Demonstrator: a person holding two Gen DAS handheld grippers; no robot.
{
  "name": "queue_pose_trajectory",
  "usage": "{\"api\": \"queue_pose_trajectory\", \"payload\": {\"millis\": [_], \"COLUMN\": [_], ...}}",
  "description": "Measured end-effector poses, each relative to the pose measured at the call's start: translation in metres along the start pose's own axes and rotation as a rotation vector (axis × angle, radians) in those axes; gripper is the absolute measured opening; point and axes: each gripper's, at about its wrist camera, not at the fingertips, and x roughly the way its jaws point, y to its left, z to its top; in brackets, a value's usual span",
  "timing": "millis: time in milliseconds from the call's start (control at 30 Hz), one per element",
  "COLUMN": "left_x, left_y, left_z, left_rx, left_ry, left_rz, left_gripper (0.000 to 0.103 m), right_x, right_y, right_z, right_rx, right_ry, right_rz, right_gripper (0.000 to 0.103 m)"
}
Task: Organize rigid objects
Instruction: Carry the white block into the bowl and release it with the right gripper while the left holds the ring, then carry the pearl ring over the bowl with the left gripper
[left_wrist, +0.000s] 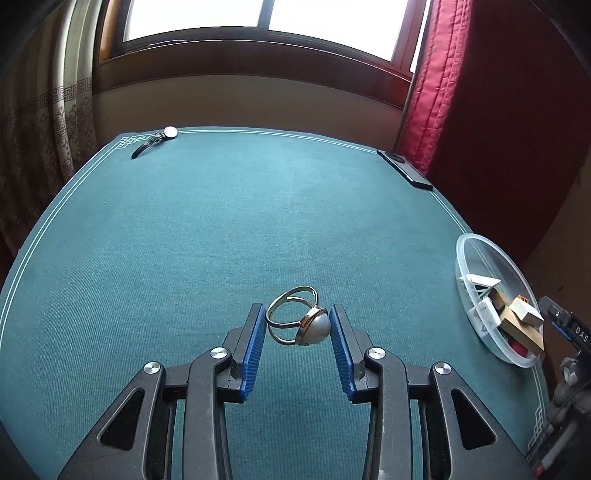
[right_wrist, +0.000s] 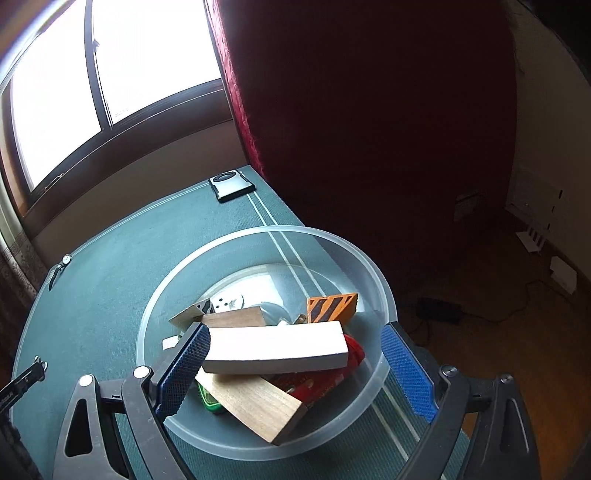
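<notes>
A metal ring with a round grey stone hangs just above the green table mat. My left gripper is shut on it, one blue pad on the band and the other on the stone. A clear plastic bowl at the table's right edge holds a white block, wooden blocks, an orange striped piece and red and green items. My right gripper hovers over the bowl, its jaws wide open, the left finger by the white block's end.
A wristwatch lies at the far left corner of the mat, and a black phone at the far right corner. The bowl sits to the right of my left gripper. A red curtain and the floor lie beyond the right edge.
</notes>
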Motion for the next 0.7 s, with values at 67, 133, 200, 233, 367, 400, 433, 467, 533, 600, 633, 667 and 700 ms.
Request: {"api": "queue_pose_trajectory", "payload": {"millis": [67,133,200,233,367,400,433,467,533,600,633,667,700], "left_x": [0.001,0.003,0.005,0.005,0.008,0.008,0.009,0.009,0.009,0.009,0.008,0.009,0.009], "left_y": [-0.011,-0.021,-0.031,-0.036,-0.053,-0.057,-0.061,-0.065,-0.072,-0.078,-0.080,-0.082,-0.084], "left_z": [0.000,0.002,0.002,0.003,0.005,0.005,0.006,0.006,0.006,0.008,0.008,0.009,0.009], "left_rx": [0.021,0.039,0.057,0.064,0.095,0.102,0.110,0.117,0.131,0.143,0.148,0.151,0.155], "left_ry": [0.006,0.011,0.015,0.017,0.022,0.023,0.024,0.025,0.025,0.025,0.026,0.026,0.026], "left_rz": [-0.011,-0.022,-0.031,-0.036,-0.056,-0.061,-0.066,-0.070,-0.077,-0.083,-0.086,-0.089,-0.093], "left_gripper": [0.036,0.036,0.037,0.037,0.037,0.037,0.037,0.037,0.036,0.037,0.037,0.037,0.037], "right_x": [-0.004,-0.009,-0.013,-0.014,-0.017,-0.017,-0.015,-0.012,-0.007,-0.003,-0.001,0.001,0.003], "right_y": [-0.002,-0.002,-0.001,0.000,0.003,0.003,0.003,0.003,0.000,-0.004,-0.005,-0.007,-0.007], "right_z": [-0.002,-0.006,-0.010,-0.012,-0.023,-0.025,-0.026,-0.027,-0.027,-0.027,-0.026,-0.025,-0.024], "right_rx": [-0.026,-0.065,-0.110,-0.133,-0.212,-0.228,-0.241,-0.248,-0.247,-0.235,-0.231,-0.228,-0.224], "right_ry": [0.002,0.004,0.014,0.022,0.046,0.051,0.057,0.063,0.076,0.079,0.077,0.074,0.071], "right_rz": [0.011,0.023,0.032,0.038,0.042,0.038,0.035,0.028,0.018,0.011,0.005,-0.004,-0.010], "right_gripper": [0.096,0.096,0.096,0.096,0.096,0.096,0.096,0.096,0.096,0.096,0.096,0.096,0.096]}}
